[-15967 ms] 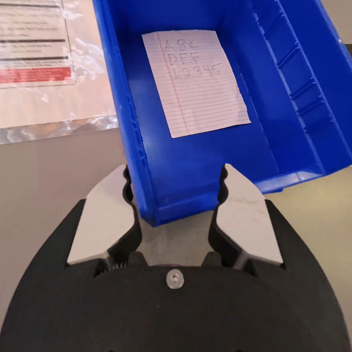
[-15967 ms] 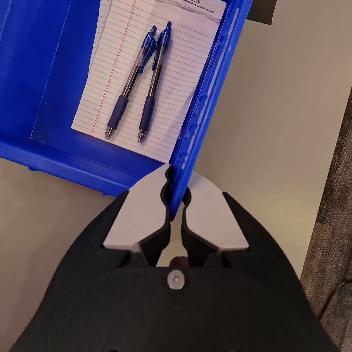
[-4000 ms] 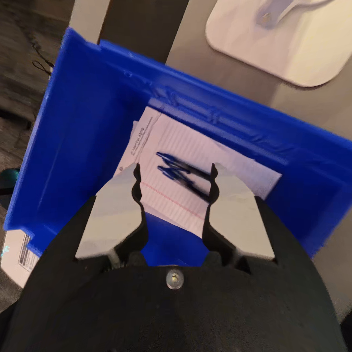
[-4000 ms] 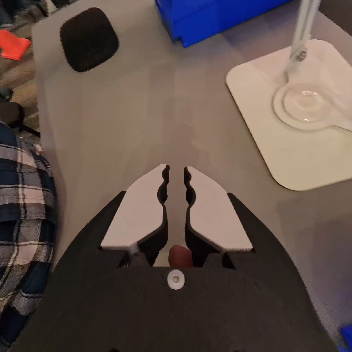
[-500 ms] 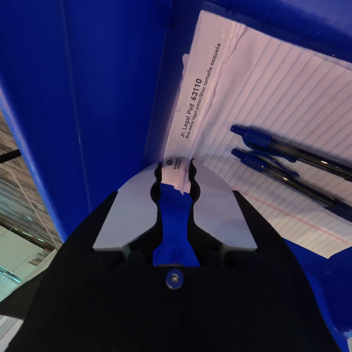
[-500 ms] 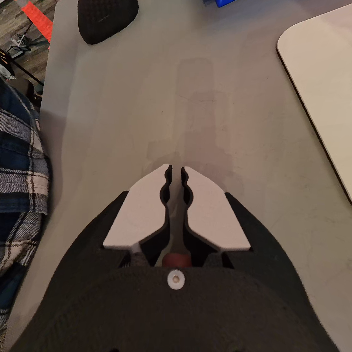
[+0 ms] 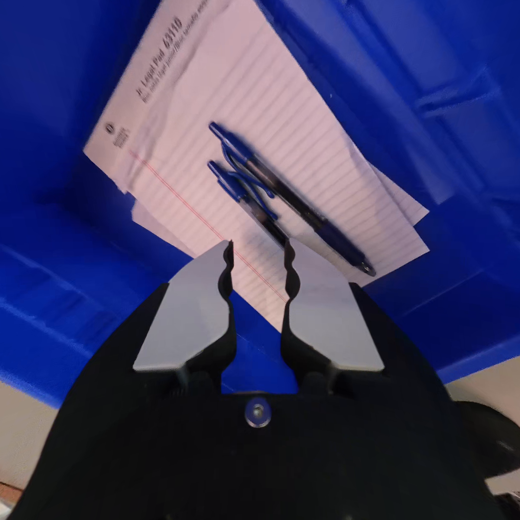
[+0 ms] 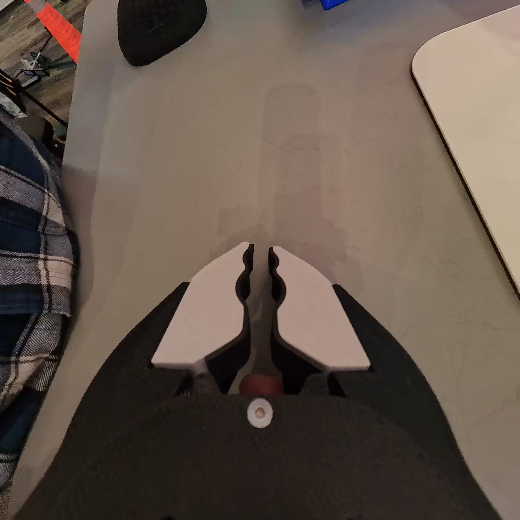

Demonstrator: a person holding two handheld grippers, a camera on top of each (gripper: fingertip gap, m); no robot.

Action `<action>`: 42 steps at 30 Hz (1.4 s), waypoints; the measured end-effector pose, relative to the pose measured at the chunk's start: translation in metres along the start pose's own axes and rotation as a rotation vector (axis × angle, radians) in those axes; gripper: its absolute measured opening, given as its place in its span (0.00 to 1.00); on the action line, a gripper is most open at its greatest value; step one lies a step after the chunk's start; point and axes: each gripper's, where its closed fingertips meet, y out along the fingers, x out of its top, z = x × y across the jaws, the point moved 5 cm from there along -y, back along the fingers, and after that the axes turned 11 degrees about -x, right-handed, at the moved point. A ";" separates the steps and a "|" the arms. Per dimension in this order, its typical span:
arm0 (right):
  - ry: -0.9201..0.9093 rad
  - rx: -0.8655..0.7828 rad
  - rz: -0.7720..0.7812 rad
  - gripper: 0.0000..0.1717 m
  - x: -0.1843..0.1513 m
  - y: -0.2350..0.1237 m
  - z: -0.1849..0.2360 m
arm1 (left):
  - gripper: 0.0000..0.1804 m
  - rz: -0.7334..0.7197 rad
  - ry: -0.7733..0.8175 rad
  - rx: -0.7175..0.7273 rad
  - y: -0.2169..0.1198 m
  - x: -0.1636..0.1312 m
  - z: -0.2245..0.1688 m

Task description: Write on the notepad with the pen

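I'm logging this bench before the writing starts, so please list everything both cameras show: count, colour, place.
Blue plastic bin: one, on the table.
White lined notepad: one, on the bin floor, looser sheets under it.
Blue retractable pens: two, side by side on the notepad.
Grey table: one.
Black rounded object: one, table's far left.
White rounded base plate: one, table's right.
Plaid clothing: a person's, left edge.
Left gripper: open above the notepad.
Right gripper: narrow gap, nothing held, over bare table.

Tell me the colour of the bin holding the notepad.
Blue; the bin shows best in the left wrist view.
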 end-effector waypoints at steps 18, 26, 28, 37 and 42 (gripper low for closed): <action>0.044 -0.048 -0.055 0.05 -0.013 -0.028 -0.022 | 0.06 -0.308 -0.125 -0.032 -0.056 -0.014 -0.030; 0.094 -0.162 -0.083 0.05 -0.043 -0.071 -0.051 | 0.05 -0.657 -0.113 -0.125 -0.131 -0.048 -0.159; 0.115 -0.168 -0.122 0.04 -0.044 -0.080 -0.056 | 0.05 -0.726 -0.134 -0.220 -0.118 -0.045 -0.200; 0.083 -0.179 -0.119 0.04 -0.045 -0.080 -0.054 | 0.05 -0.966 -0.413 -0.616 -0.014 0.002 -0.312; 0.098 -0.170 -0.144 0.04 -0.043 -0.083 -0.055 | 0.05 -0.980 -0.424 -0.615 0.012 0.050 -0.359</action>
